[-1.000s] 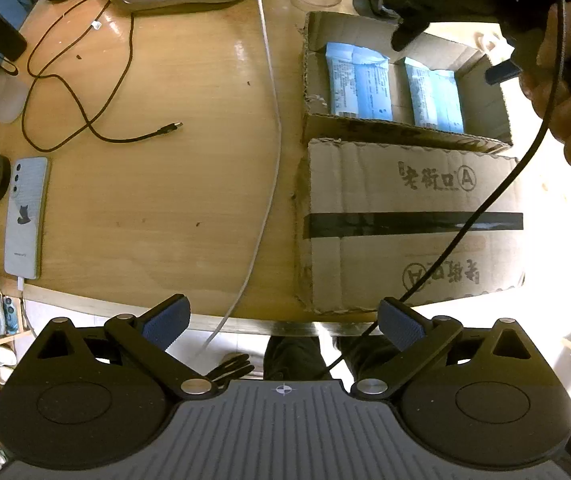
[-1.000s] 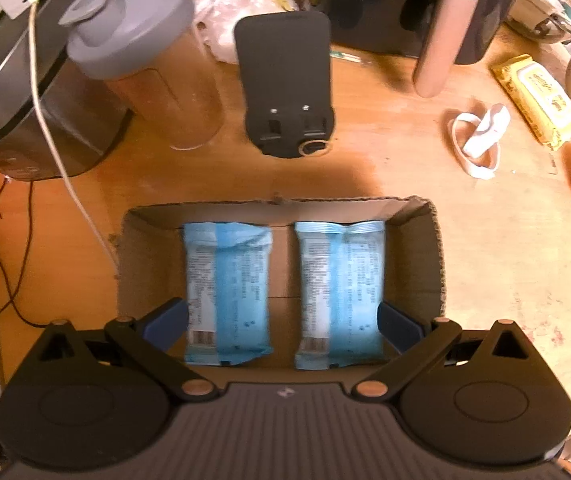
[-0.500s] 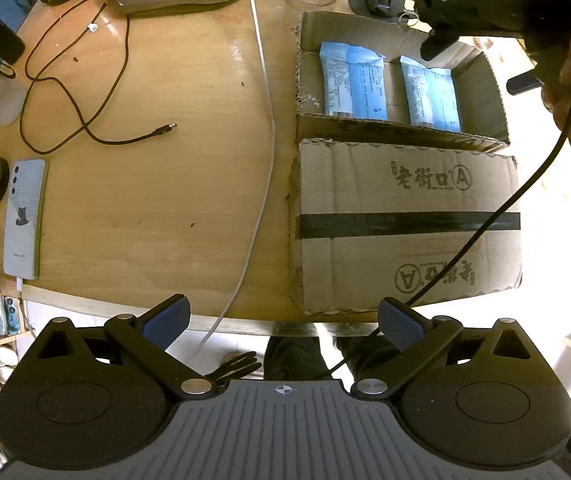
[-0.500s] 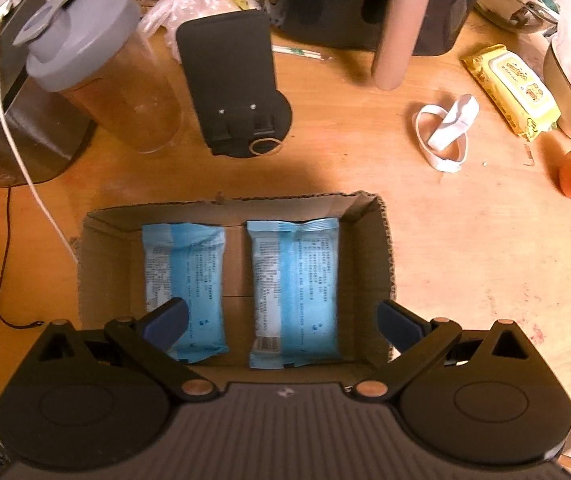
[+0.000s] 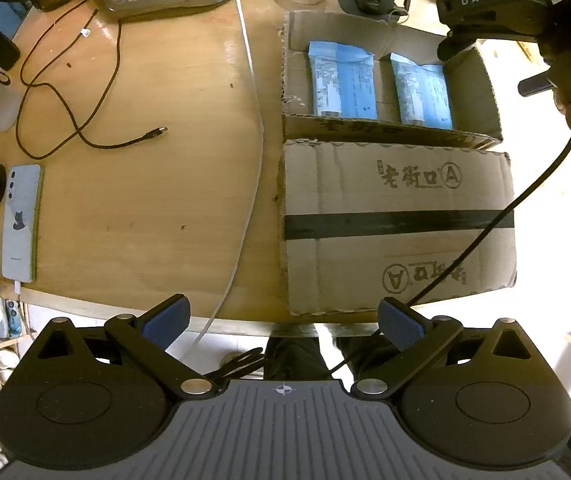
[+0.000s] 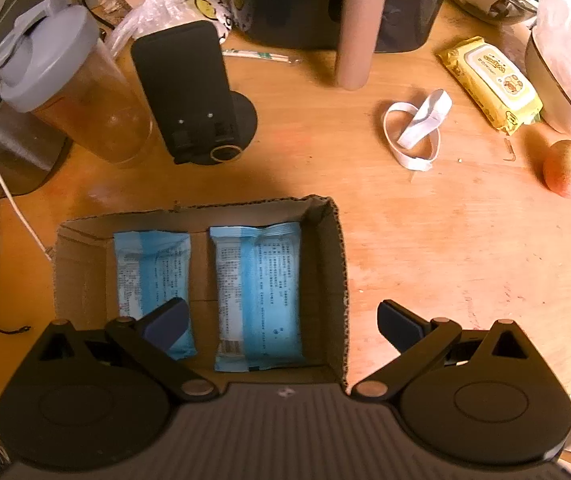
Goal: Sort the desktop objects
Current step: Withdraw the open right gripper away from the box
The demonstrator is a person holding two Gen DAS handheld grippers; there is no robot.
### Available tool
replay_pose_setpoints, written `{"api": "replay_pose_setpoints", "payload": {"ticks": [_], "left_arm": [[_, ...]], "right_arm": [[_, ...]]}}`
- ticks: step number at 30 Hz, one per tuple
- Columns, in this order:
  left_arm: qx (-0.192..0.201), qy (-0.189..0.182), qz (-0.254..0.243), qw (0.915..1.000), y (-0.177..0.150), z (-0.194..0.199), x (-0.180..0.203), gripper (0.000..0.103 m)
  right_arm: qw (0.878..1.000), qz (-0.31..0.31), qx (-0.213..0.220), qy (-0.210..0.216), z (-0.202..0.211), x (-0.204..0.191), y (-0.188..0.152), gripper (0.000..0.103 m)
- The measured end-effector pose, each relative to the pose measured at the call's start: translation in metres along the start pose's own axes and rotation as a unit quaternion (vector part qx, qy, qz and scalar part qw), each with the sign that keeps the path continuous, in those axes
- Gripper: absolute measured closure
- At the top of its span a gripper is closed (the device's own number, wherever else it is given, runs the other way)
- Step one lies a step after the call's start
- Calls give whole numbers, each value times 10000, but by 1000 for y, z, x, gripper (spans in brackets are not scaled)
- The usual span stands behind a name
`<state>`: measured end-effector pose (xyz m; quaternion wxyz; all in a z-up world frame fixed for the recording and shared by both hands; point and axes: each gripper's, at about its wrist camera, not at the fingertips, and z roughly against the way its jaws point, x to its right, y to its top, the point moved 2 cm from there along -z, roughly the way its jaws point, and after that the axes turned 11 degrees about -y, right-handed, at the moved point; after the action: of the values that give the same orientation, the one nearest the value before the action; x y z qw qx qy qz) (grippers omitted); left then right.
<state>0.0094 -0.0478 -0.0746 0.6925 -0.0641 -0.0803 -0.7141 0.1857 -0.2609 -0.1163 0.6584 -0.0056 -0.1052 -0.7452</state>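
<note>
Drifting rightward: right gripper (image 6: 281, 322), jaws apart, empty; cardboard box (image 6: 335, 280) with two blue packets (image 6: 259, 292) now lower-left; yellow wipes (image 6: 491, 84) likely next; left gripper (image 5: 283, 322) apart, idle.

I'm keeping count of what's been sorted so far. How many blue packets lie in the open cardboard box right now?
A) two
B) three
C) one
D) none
A: the right wrist view shows two blue packets lying flat, side by side, inside the open cardboard box, with nothing else in it.
</note>
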Motion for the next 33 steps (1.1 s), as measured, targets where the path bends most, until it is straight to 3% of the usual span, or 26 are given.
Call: {"api": "replay_pose_setpoints", "payload": {"ticks": [33], "left_arm": [[-58, 28, -4, 10000, 4, -7, 16, 0]], "right_arm": [[9999, -105, -76, -71, -14, 40, 1, 0]]}}
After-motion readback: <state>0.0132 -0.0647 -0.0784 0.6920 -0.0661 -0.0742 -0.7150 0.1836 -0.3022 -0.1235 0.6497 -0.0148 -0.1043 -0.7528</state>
